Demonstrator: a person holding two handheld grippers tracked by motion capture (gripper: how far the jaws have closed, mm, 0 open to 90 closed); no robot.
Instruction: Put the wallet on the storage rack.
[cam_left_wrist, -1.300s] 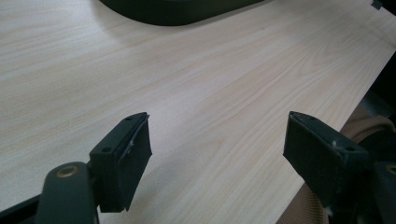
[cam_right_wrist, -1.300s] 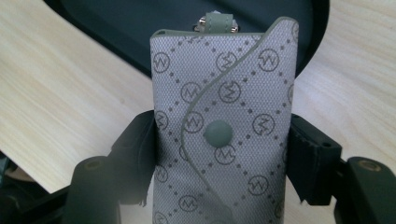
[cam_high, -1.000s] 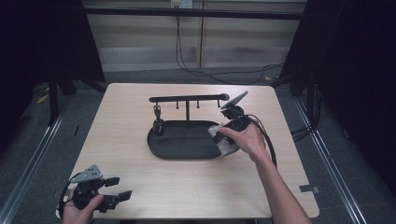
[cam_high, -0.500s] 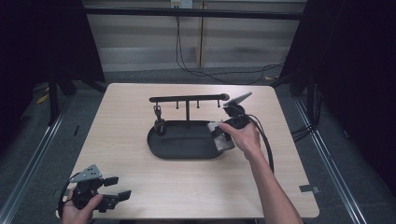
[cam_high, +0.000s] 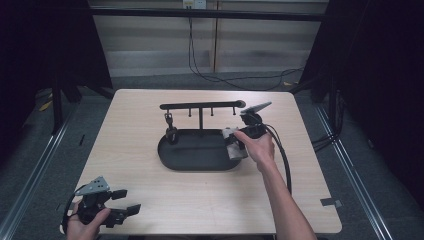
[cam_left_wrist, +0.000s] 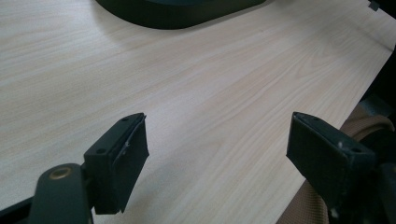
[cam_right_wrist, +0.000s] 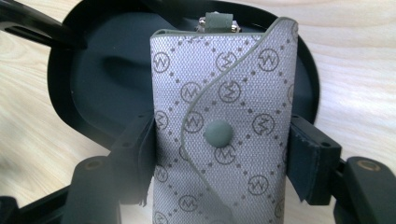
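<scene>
**Grey pouch going into the black tray**

Grey woven fabric with a printed monogram and a snap button covers the pouch (cam_right_wrist: 224, 135), which the right gripper (cam_right_wrist: 219, 154) clamps by its two long sides, one black jaw pressed on each. In the high view the pouch (cam_high: 234, 143) hangs over the right end of the black oval tray (cam_high: 190, 160), which sits at the middle of the table (cam_high: 150, 200). From the tray rises a post with a crossbar and small hooks, the key stand (cam_high: 200, 106); a dark item hangs from the leftmost hook.

The left gripper (cam_high: 120, 201) rests at the near left corner of the table, jaws spread wide with nothing between them, well apart from the tray.

The step in hand appears to be setting the pouch down in the tray. To do it well:

- Keep the pouch flat and level with the tray floor on the way down.
- Bring it inside the right rim, not across it, so that it does not tip out.
- Stay clear of the post and crossbar.
- Open the jaws only once the pouch is supported by the tray floor.
</scene>
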